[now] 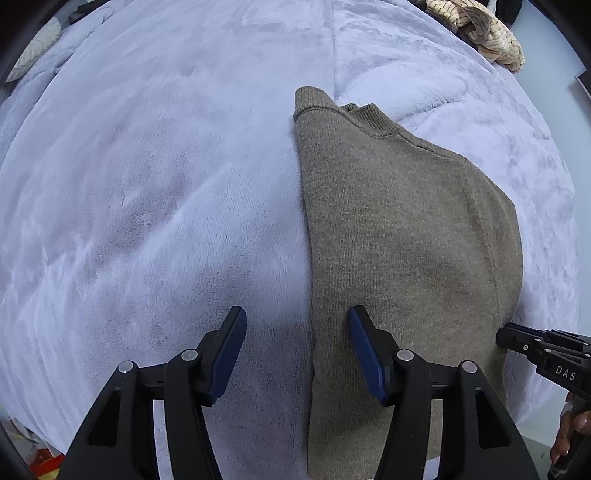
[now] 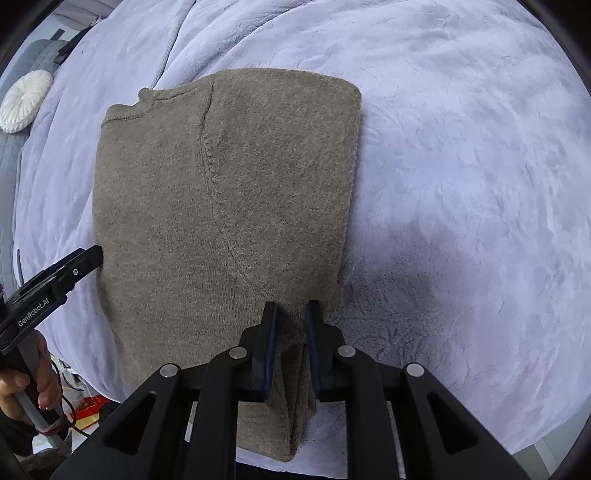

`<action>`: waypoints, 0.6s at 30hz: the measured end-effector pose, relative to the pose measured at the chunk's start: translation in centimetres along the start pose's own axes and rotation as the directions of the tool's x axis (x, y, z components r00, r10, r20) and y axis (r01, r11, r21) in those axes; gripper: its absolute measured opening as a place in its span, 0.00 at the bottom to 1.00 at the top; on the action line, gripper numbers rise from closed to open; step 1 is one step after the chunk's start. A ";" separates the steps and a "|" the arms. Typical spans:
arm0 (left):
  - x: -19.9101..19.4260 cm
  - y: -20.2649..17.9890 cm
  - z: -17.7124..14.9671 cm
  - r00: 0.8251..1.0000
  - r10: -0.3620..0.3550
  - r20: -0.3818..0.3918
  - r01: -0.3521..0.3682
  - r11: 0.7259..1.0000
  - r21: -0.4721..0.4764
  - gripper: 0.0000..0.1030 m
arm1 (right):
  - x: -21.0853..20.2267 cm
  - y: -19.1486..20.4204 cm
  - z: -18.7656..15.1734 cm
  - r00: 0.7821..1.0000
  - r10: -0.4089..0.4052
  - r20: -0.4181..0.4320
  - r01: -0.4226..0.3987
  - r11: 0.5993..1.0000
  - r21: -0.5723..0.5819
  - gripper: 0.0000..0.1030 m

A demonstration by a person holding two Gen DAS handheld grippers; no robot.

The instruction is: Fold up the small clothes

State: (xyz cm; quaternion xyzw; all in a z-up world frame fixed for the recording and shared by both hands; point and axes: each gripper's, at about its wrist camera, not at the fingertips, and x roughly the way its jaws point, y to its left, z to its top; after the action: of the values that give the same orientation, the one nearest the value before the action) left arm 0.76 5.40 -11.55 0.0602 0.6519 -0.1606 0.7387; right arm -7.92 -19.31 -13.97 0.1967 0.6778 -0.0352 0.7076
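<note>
A brown knit sweater lies folded lengthwise on a lavender fleece blanket, collar at the far end. My left gripper points down over its near left edge. The jaws stand wide apart, one pad on the blanket side and one over the knit, and neither presses on cloth. In the right wrist view the sweater fills the middle. My right gripper is shut on a raised fold at the sweater's near right edge. Each gripper's tip shows in the other view: the right gripper and the left gripper.
A striped beige cloth lies bunched at the blanket's far right. A white round cushion rests on grey quilting at the far left. Red items sit on the floor below the bed's near edge. A hand holds the left handle.
</note>
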 end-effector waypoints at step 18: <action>-2.2 -1.0 -1.5 0.999 0.009 -0.047 -0.008 0.999 0.035 0.58 | -3.8 -3.2 -0.6 0.994 0.086 0.071 -0.094 0.989 0.118 0.17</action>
State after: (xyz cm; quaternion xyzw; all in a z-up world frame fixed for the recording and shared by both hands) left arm -1.15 5.26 -9.52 0.0795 0.6660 -0.1672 0.7227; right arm -9.79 -22.90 -10.98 0.2684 0.6412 -0.0508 0.7171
